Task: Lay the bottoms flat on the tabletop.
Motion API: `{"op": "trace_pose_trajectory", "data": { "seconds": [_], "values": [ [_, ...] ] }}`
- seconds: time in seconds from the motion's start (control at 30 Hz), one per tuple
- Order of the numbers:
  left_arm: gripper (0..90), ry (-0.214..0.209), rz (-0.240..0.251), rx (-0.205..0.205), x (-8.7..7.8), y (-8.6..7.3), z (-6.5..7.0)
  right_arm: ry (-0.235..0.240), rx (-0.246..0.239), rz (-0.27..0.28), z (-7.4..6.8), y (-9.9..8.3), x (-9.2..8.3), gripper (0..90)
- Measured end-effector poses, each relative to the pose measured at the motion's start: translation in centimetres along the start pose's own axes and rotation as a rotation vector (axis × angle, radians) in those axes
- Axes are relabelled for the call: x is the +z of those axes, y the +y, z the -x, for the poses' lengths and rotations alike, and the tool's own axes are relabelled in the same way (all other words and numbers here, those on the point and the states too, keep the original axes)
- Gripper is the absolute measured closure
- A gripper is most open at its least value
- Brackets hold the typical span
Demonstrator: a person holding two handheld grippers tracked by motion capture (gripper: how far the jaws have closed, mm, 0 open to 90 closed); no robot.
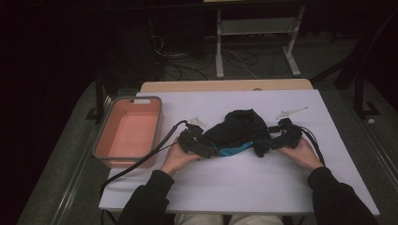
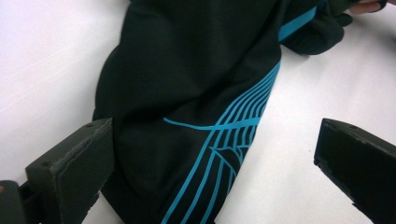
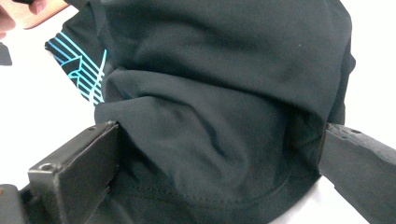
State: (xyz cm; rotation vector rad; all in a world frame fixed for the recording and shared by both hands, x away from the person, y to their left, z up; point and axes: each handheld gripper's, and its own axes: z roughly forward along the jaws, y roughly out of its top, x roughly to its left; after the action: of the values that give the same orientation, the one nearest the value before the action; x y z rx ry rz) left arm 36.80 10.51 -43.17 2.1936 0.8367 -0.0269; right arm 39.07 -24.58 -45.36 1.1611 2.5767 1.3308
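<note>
Both sets of fingers stand apart: seen from the high view, the left gripper [image 1: 202, 143] sits at the left end of a black garment [image 1: 239, 131] and the right gripper [image 1: 281, 136] at its right end, each held in a hand. The garment lies bunched on the white table [image 1: 234, 183], right of the orange bin [image 1: 129, 131], its long axis running left to right across the table, a turquoise print along its near edge.

Left gripper view: the jaws are wide open, one black finger [image 2: 74, 168] touching the cloth's edge, the other clear of it on bare table. The garment [image 2: 187, 93] stretches away up the frame, its turquoise lines [image 2: 233, 135] fanning along the right side.

Right gripper view: the open jaws straddle a thick fold of the garment [image 3: 219, 116], fabric touching both fingers [image 3: 79, 163], not squeezed.
</note>
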Motion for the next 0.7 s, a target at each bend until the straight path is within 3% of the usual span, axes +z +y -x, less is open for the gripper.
{"op": "trace_pose_trajectory", "data": {
  "seconds": [0.13,0.23,0.3,0.5,0.6,0.7],
  "values": [
    [0.0,0.008,-0.018,0.009,-0.2,-0.1,0.3,-0.002,0.006,0.011,0.0,0.1,0.1,0.1],
    [0.3,0.02,-0.04,0.038,0.1,-0.3,0.6,0.009,0.008,0.013,0.1,0.1,0.2,3.4],
    [2.9,0.053,-0.053,0.067,0.2,-0.5,0.8,0.009,0.004,0.019,0.2,0.1,0.3,4.8],
    [18.2,0.176,-0.101,0.147,0.9,-1.0,1.0,0.003,0.012,0.028,0.3,0.1,0.3,7.3],
    [34.3,0.242,-0.099,0.184,1.2,-1.2,1.0,0.003,0.018,0.027,0.4,0.0,0.3,7.9],
    [50.3,0.269,-0.091,0.186,1.2,-1.1,0.8,0.006,0.021,0.028,0.5,0.0,0.4,9.1]
  ]
}}
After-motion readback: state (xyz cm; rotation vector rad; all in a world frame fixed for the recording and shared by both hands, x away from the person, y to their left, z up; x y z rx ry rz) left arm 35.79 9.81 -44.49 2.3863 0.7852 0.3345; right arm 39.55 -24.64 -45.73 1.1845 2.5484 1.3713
